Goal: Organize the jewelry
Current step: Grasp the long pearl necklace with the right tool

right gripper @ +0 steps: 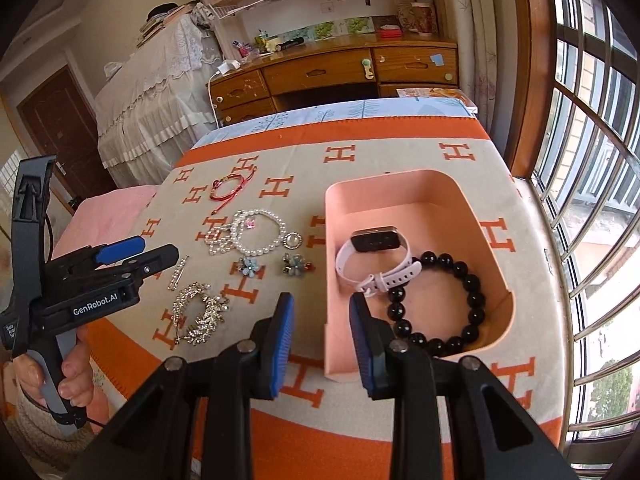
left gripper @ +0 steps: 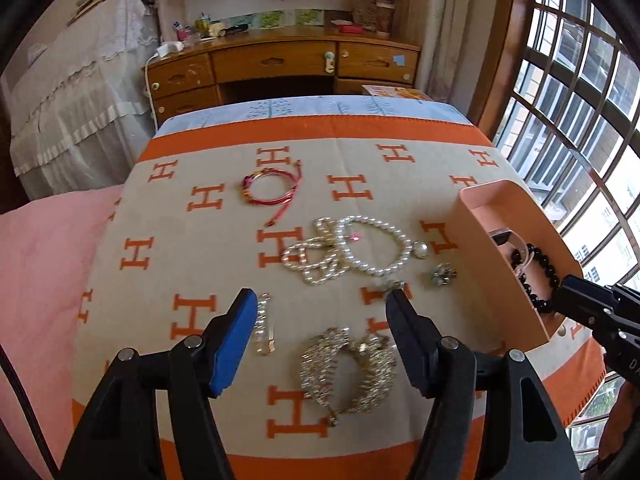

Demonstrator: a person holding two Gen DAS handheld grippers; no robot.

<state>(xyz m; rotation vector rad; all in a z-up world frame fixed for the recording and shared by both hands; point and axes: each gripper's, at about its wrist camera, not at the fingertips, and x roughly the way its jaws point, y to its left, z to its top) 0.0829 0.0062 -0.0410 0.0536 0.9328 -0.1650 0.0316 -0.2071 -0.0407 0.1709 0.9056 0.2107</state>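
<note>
My left gripper [left gripper: 320,300] hangs open over the H-patterned blanket [left gripper: 192,240] with nothing between its blue pads. Just below it lies a rhinestone hair clip [left gripper: 348,372]; a small crystal pin [left gripper: 264,328] lies by the left finger. Beyond are a pearl necklace [left gripper: 348,252], a flower earring [left gripper: 442,274] and a red cord bracelet [left gripper: 272,188]. My right gripper [right gripper: 322,304] is open above the near left corner of the pink tray [right gripper: 400,184], not touching it. In the tray lie a white-strapped watch [right gripper: 376,240] and a black bead bracelet [right gripper: 440,304].
The right wrist view shows the left gripper [right gripper: 158,250], held by a hand, beside the pin [right gripper: 178,272] and the clip [right gripper: 200,316]. Two flower earrings [right gripper: 248,266] [right gripper: 298,262] lie between necklace [right gripper: 260,232] and tray. A wooden desk [right gripper: 320,72] stands behind; barred windows are at the right.
</note>
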